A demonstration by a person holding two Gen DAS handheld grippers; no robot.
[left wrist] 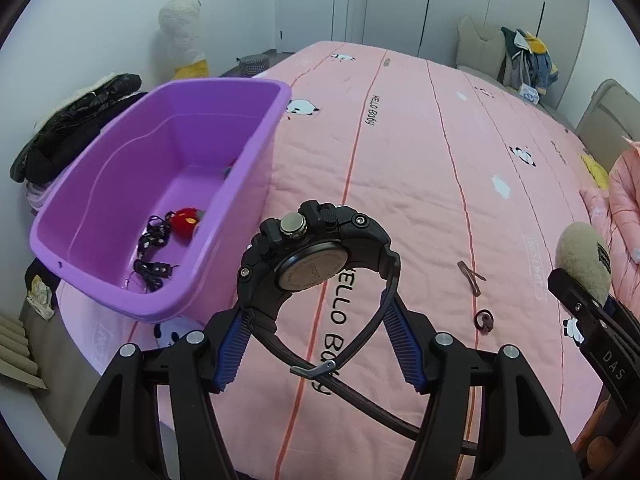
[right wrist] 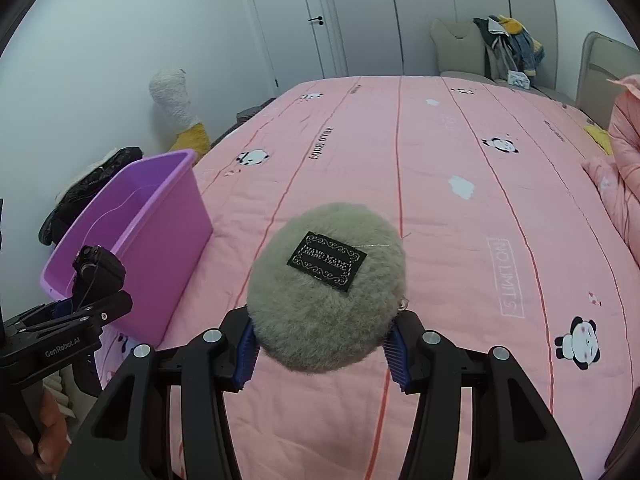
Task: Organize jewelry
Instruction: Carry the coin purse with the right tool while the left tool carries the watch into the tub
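While we held both pieces above the pink bedspread (left wrist: 420,152), our left gripper (left wrist: 316,344) clamped the black watch (left wrist: 316,248) by its strap, and our right gripper (right wrist: 322,344) squeezed the fluffy grey pom-pom (right wrist: 326,280). The purple bin (left wrist: 160,168) sat left. We judged the top-heavy watch might swing loose, or clip the bin's rim.

A wide bed (right wrist: 440,208) under a pink panda-print cover filled the pale-walled room, with white doors (right wrist: 296,20) behind it and a beige chair (right wrist: 456,48) heaped with clothes (right wrist: 512,44).
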